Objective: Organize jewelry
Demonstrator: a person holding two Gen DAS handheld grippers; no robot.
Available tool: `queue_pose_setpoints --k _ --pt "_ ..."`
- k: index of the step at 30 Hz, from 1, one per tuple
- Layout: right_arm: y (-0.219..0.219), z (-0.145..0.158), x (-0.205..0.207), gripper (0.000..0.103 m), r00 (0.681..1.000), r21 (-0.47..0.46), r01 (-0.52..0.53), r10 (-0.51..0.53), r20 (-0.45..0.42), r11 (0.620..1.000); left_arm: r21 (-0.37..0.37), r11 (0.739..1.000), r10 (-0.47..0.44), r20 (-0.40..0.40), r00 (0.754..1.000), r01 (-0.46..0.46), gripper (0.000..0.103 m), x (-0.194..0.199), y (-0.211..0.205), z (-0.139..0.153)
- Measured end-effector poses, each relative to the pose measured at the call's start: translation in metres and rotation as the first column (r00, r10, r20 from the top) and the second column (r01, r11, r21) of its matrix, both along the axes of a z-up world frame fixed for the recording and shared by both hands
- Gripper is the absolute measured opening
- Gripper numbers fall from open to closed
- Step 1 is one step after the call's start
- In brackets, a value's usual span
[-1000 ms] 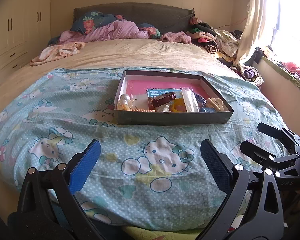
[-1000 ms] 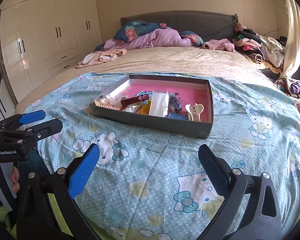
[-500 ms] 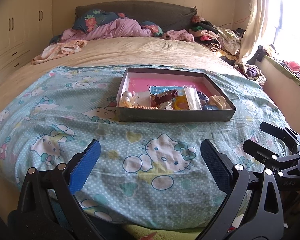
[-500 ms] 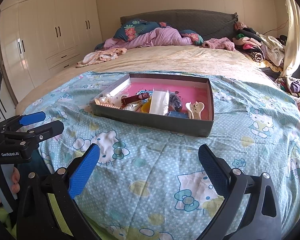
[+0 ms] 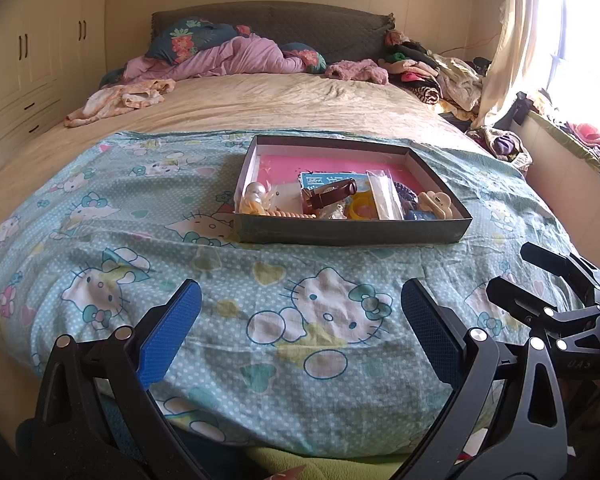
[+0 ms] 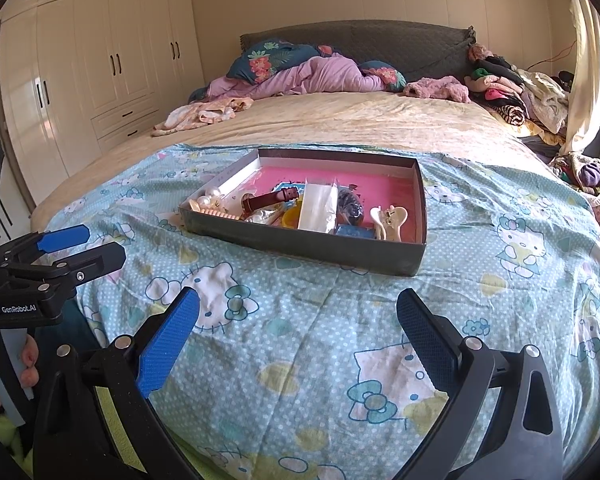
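Both grippers have advanced slightly toward the box (image 5: 352,232) since the earlier frames; it now appears a little larger. Left gripper (image 5: 298,322) fingers are spread apart, empty; right gripper (image 6: 298,320) fingers likewise. Box sits at 12 o'clock on the cartoon-cat bedspread (image 5: 160,264), holding a brown watch strap (image 5: 332,196), pearl beads (image 6: 208,200), a cream hair claw (image 6: 390,220) and a clear packet (image 6: 318,208). No obstruction lies between fingers and box. Clothing pile (image 6: 512,92) lies at 2 o'clock. Left gripper body reads "GenRobot.AI".
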State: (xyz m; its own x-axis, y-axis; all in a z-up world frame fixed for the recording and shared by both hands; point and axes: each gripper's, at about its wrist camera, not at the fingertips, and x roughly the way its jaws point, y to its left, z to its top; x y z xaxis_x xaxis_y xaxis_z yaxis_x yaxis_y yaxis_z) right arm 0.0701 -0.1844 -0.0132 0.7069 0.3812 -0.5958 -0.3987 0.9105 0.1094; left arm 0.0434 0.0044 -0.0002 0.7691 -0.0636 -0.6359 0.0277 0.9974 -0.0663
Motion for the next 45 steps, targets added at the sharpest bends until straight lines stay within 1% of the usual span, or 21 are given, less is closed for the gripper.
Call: queue_pose_setpoints --k 21,45 --pt "0.0003 0.0009 0.0012 0.098 1.000 0.000 -0.001 0.001 0.000 1.000 -0.006 1.000 0.012 -0.005 1.000 -0.012 0.093 -0.0037 0.0021 0.0040" --pt "-0.0013 -0.0001 0.0002 0.098 1.000 0.003 0.008 -0.008 0.002 1.000 -0.010 1.000 0.021 -0.021 1.000 -0.021 0.093 -0.0048 0.0027 -0.0002"
